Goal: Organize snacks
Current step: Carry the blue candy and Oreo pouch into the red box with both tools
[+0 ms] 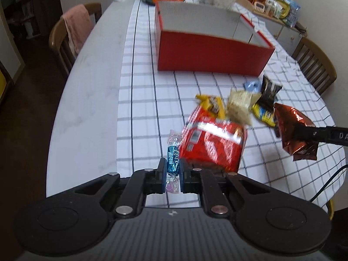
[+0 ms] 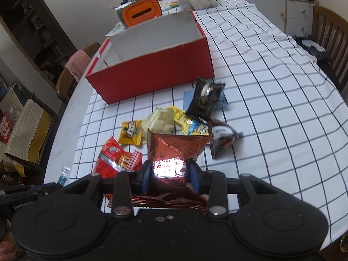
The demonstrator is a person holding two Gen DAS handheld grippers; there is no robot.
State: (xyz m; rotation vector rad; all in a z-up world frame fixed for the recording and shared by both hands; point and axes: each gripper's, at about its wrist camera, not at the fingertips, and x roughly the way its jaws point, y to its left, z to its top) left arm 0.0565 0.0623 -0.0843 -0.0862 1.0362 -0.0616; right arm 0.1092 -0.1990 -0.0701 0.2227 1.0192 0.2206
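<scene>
Between my left fingers (image 1: 173,175) a blue candy (image 1: 173,163) is pinched upright; my right fingers (image 2: 170,177) clamp the Oreo bag (image 2: 174,150); red box (image 1: 208,56) lies ahead, nearer left.

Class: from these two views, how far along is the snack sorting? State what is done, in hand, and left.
Done: nothing visible; what shows of the red box looks empty. In hand: the left tool grips a candy; the right tool grips a brown Oreo packet. Left: the loose snacks, such as the red packet and black packet.
</scene>
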